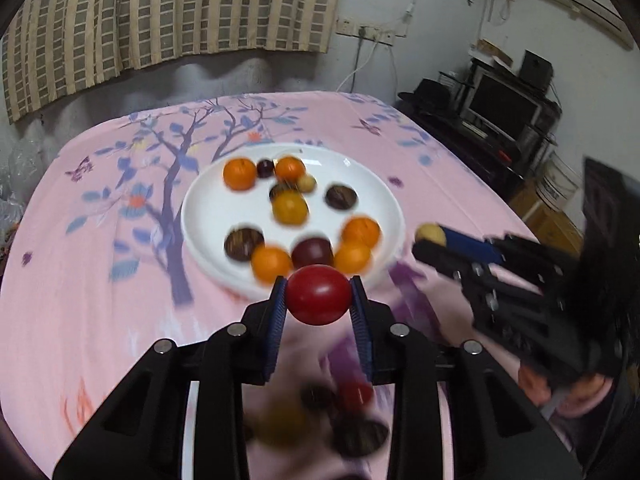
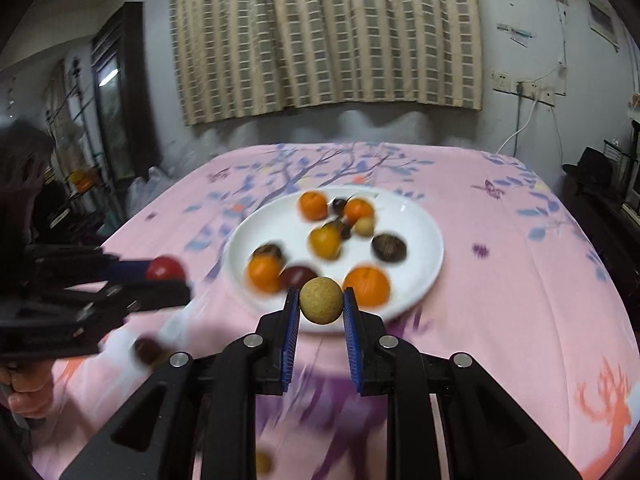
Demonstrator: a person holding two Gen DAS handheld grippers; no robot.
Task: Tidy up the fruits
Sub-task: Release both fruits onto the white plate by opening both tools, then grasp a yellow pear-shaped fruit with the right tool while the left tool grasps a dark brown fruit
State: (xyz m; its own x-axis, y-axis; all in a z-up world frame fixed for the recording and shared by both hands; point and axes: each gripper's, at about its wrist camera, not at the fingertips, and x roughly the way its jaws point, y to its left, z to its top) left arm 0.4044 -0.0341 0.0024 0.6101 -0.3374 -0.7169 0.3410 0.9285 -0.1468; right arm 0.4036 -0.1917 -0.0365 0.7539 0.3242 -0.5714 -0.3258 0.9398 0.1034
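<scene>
My left gripper [image 1: 318, 294] is shut on a round red fruit [image 1: 318, 295], held above the near rim of a white plate [image 1: 200, 208]. That plate carries several oranges [image 1: 239, 174], dark plums [image 1: 341, 197] and a yellow fruit [image 1: 289, 208]. My right gripper [image 2: 321, 305] is shut on a small tan round fruit [image 2: 321, 306], also in front of the white plate [image 2: 424, 248]. Each gripper shows in the other view: the right gripper [image 1: 430, 242] with its tan fruit [image 1: 430, 234], the left gripper [image 2: 176, 280] with the red fruit [image 2: 165, 268]. Blurred fruits [image 1: 352, 420] lie below on a second plate [image 1: 188, 420].
A pink floral cloth [image 1: 100, 260] covers the table. A checked curtain [image 2: 320, 40] hangs on the far wall. Dark furniture with a monitor [image 1: 504, 108] stands to the right of the table. A person's hand [image 2: 24, 392] holds the left gripper at the left edge.
</scene>
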